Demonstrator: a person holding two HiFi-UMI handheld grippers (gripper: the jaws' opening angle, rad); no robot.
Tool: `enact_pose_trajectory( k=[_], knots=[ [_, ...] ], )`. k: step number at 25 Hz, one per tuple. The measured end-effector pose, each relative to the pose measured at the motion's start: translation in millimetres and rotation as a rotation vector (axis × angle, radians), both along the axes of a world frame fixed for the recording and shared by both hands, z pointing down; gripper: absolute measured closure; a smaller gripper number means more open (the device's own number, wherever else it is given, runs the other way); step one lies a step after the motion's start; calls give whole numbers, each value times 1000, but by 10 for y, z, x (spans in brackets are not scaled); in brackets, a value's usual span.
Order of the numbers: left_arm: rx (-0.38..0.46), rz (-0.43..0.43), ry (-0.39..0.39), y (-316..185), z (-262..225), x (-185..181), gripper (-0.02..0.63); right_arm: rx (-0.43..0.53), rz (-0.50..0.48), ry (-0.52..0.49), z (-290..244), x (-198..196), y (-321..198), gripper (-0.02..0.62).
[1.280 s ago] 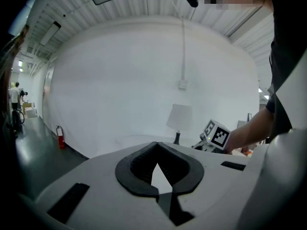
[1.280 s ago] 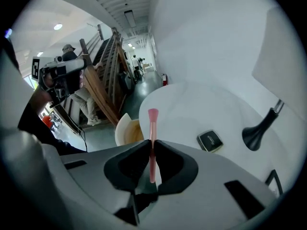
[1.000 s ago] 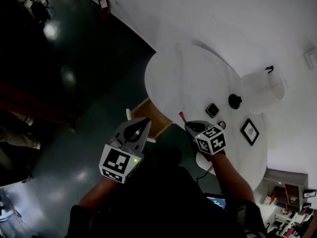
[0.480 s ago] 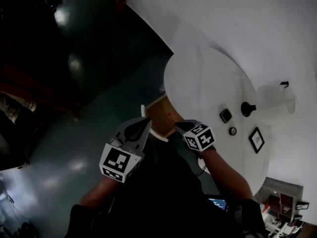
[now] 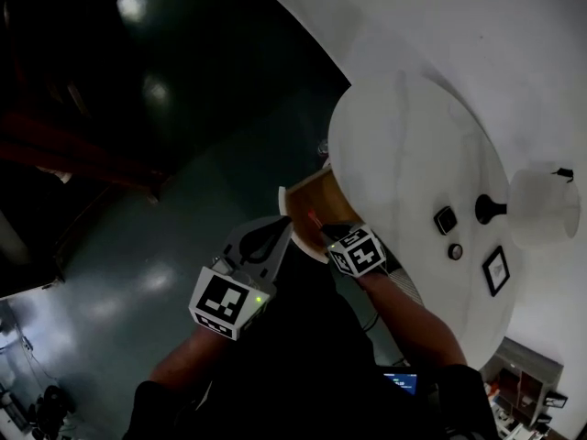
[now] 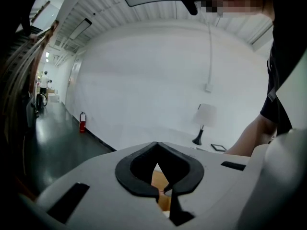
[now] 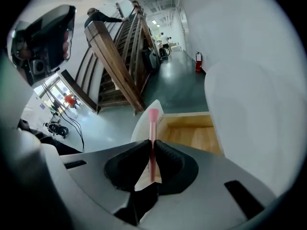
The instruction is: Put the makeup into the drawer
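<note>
My right gripper (image 5: 321, 228) is shut on a slim pink makeup stick (image 7: 153, 122), whose pink tip pokes out past the jaws over the open drawer (image 7: 194, 134). In the head view the stick (image 5: 315, 219) hangs at the drawer's (image 5: 307, 193) near edge, beside the round white table (image 5: 404, 145). My left gripper (image 5: 275, 234) hovers just left of the drawer, its tips (image 6: 156, 144) meeting with nothing between them. The drawer's wooden floor shows bare.
On the table stand a white lamp (image 5: 539, 207), a small black square case (image 5: 445, 219), a small round item (image 5: 455, 251) and a picture frame (image 5: 495, 270). The drawer's white front panel (image 7: 143, 121) juts toward me. Dark glossy floor and a wooden staircase (image 7: 117, 66) lie to the left.
My right gripper has carried the pink stick down and left from the table's edge to over the open drawer. The left gripper has shifted slightly toward the drawer.
</note>
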State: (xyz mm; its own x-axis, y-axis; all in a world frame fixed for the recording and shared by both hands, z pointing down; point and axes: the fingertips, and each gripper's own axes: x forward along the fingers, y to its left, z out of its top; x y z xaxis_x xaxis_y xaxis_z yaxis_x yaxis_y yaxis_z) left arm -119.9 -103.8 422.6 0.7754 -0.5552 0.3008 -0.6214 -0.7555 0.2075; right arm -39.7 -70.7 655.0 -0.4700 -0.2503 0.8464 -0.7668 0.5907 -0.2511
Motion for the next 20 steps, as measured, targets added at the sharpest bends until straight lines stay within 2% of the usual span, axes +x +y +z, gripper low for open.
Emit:
enact_pose_trajectory(
  k=[12, 20],
  knots=[
    [-7, -15, -60, -229, 457, -87, 595, -116, -73, 91, 1080, -111, -100, 548],
    [-31, 1, -86, -222, 660, -83, 595, -197, -36, 98, 1515, -125, -219, 548]
  ],
)
